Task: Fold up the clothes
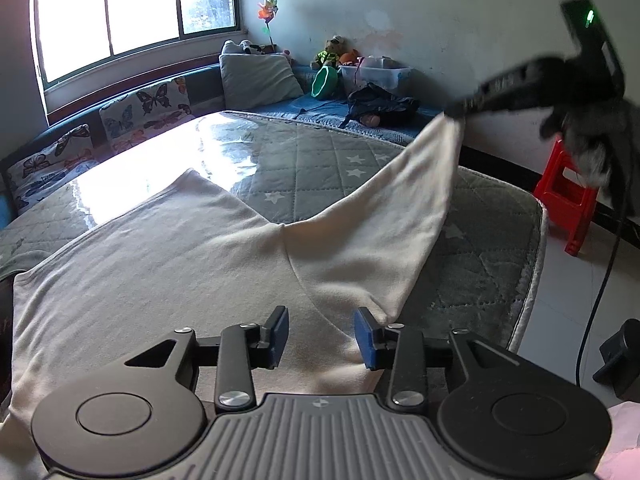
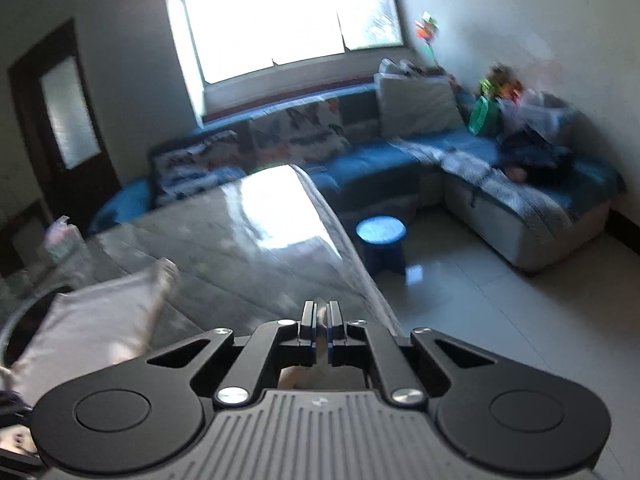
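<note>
Lies flat on the gray quilted table cover (image 1: 320, 168): a cream shirt (image 1: 160, 264), spread wide, with its long way running from the near left edge toward the far right. Points up and to the right with one sleeve (image 1: 404, 208), lifted off the cover like a tent. Held at the sleeve tip by the right gripper (image 1: 460, 114), seen blurry in the left wrist view, high above the far right side of the table. Shows tight-closed jaws in the right wrist view, right gripper (image 2: 321, 320), with a thin bit of pale cloth pinched between the blue pads (image 2: 332, 344). Shows the rest of the shirt (image 2: 92, 320) down at the lower left there, blurry, pointing toward the far side of the table. Hangs low over the near part of the shirt: left gripper (image 1: 321, 334), jaws wide apart, blue pads (image 1: 280, 336) on each side of a fold, holding nothing. Cannot tell if the pads touch the cloth. Stands on the floor to the right of the table: a red stool (image 1: 568, 196). Sits behind the table under the window (image 1: 132, 8): a blue sofa (image 2: 400, 160) with butterfly cushions (image 1: 148, 108). Stands on the floor between table and sofa: a blue stool (image 2: 381, 240).
</note>
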Demonstrator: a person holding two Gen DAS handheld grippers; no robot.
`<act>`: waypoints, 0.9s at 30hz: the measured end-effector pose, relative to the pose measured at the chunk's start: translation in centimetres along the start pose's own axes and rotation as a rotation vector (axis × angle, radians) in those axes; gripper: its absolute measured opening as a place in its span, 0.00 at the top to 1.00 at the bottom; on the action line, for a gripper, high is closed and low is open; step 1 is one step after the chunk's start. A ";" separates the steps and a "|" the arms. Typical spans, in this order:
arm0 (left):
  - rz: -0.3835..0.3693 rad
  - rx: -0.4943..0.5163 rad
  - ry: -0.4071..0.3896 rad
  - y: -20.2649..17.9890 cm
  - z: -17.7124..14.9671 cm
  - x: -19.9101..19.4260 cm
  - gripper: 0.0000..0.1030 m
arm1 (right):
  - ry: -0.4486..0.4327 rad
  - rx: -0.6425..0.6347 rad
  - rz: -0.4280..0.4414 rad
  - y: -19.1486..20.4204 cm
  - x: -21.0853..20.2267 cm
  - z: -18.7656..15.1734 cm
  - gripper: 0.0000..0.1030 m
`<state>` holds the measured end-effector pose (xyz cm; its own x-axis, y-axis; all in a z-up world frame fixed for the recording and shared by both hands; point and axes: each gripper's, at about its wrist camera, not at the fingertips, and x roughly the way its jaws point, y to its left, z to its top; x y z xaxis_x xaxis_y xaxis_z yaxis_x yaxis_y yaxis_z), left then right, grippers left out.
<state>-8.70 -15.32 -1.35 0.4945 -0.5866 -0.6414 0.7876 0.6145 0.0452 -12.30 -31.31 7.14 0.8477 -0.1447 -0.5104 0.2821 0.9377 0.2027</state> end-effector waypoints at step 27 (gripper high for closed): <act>0.137 -0.268 -0.122 8.4 -6.4 -8.6 0.51 | 0.206 -0.518 0.554 31.2 3.7 -2.1 0.96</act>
<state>-8.67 -1.77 -0.39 0.6423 -0.5376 -0.5463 0.5938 0.7997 -0.0888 -1.29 -1.88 9.83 0.6893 0.4006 -0.6037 -0.4456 0.8914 0.0827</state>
